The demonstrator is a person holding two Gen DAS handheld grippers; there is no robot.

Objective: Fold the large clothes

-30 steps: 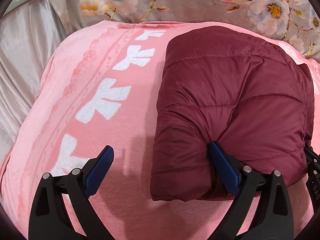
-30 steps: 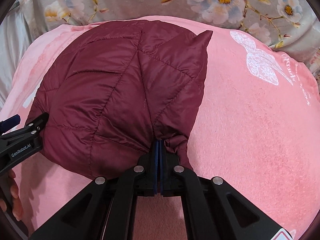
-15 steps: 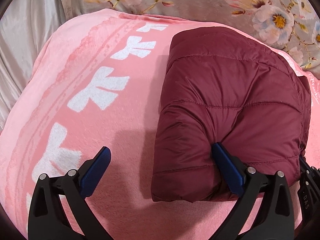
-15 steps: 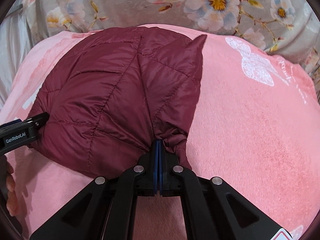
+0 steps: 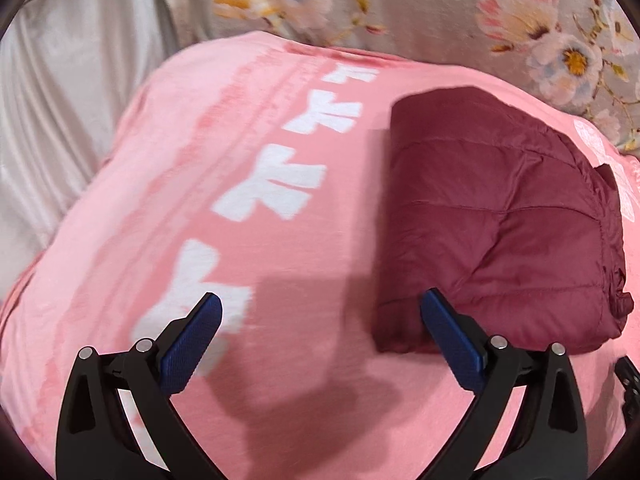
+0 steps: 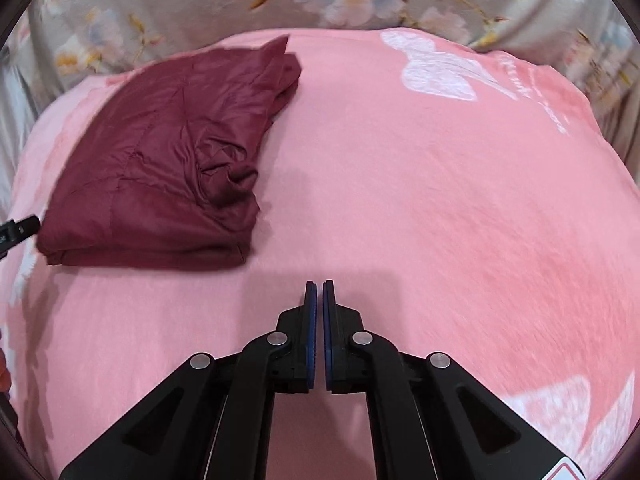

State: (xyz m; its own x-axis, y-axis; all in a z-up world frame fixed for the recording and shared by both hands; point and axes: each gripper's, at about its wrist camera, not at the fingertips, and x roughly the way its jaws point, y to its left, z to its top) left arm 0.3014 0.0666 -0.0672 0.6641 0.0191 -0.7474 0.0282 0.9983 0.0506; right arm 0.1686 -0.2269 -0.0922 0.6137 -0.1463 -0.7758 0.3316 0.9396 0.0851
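Note:
A maroon quilted jacket (image 5: 500,216) lies folded into a compact bundle on a pink blanket (image 5: 248,360). My left gripper (image 5: 320,320) stands open just in front of the bundle's near left corner, and its right pad (image 5: 448,332) sits at the fabric's edge with nothing held. In the right wrist view the same jacket (image 6: 168,160) rests at the upper left. My right gripper (image 6: 319,292) is shut with nothing between its pads, hanging over bare pink blanket (image 6: 440,220) to the right of and nearer than the bundle.
Grey bedding with a flower print (image 5: 520,32) runs along the far side. A pale satin sheet (image 5: 60,120) lies at the left. The blanket carries white printed marks (image 5: 276,192) and a white bow print (image 6: 436,68). The left gripper's tip (image 6: 16,232) shows at the right wrist view's left edge.
My right gripper has let go of the jacket's corner and drawn back to the right. My left gripper has pulled back and left, off the bundle. The jacket now lies flat.

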